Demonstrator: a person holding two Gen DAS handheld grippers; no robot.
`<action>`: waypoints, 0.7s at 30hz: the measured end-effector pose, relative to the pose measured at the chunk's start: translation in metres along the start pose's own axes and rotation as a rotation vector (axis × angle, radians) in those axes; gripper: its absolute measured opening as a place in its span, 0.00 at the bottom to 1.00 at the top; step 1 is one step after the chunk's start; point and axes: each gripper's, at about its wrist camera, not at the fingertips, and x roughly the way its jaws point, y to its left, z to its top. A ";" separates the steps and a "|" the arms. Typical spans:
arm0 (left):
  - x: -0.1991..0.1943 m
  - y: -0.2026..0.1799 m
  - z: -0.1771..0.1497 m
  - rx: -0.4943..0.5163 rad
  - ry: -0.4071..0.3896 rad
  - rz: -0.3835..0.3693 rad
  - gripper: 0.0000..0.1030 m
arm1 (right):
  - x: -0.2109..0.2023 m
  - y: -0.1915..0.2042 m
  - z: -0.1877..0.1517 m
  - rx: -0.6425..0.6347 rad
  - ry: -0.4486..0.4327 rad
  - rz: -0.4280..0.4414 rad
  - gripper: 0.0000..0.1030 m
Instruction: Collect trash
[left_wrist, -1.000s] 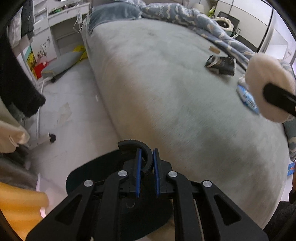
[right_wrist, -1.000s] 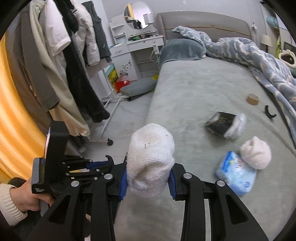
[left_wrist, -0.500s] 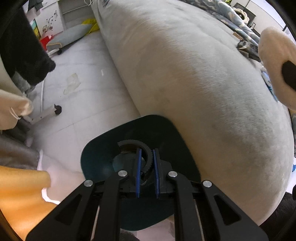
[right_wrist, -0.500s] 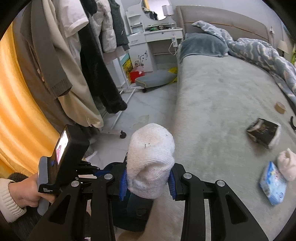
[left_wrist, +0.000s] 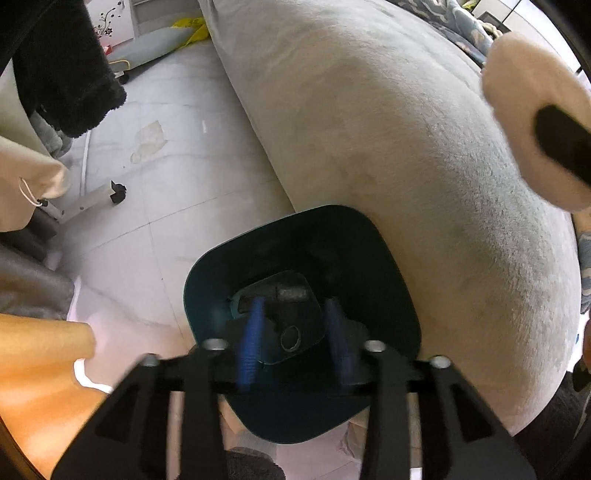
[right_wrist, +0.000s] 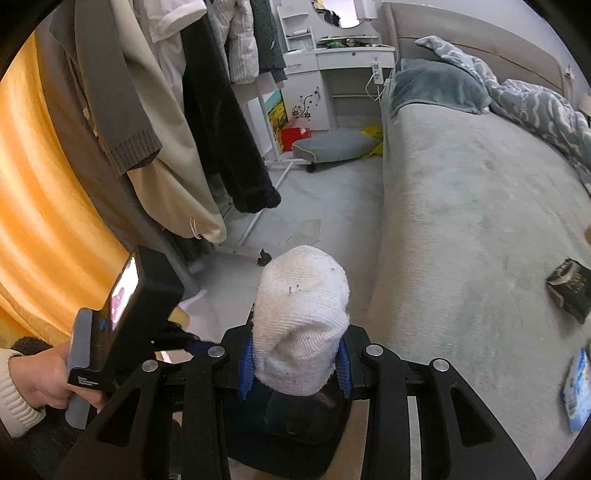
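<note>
A dark teal trash bin (left_wrist: 306, 258) stands on the floor against the bed's side, right under my left gripper (left_wrist: 293, 336). The left gripper is open over the bin's mouth, and a small round black ring (left_wrist: 290, 336) lies inside at the bottom. My right gripper (right_wrist: 295, 360) is shut on a white sock (right_wrist: 301, 321) and holds it above the bin (right_wrist: 295, 428). The sock also shows at the right of the left wrist view (left_wrist: 532, 122). On the bed (right_wrist: 461, 240) lie a black packet (right_wrist: 570, 290) and a blue tissue pack (right_wrist: 576, 391).
Clothes (right_wrist: 177, 122) hang on a rack at the left, its wheeled foot (left_wrist: 114, 192) on the tiled floor. An orange curtain (right_wrist: 37, 221) is at the far left. A white dresser (right_wrist: 332, 74) and a grey cushion (right_wrist: 332, 146) stand at the back.
My left gripper has opened and the black ring it held now lies in the bin. My right gripper has swung left with the sock, over the bin.
</note>
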 end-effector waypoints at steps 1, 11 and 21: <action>-0.001 0.002 0.000 -0.001 -0.004 0.001 0.43 | 0.004 0.002 0.000 -0.008 0.009 -0.005 0.35; -0.033 0.021 0.002 -0.028 -0.105 0.012 0.56 | 0.035 0.010 0.000 -0.016 0.077 -0.007 0.35; -0.079 0.030 0.005 -0.041 -0.291 0.027 0.58 | 0.071 0.014 -0.010 0.000 0.192 -0.016 0.35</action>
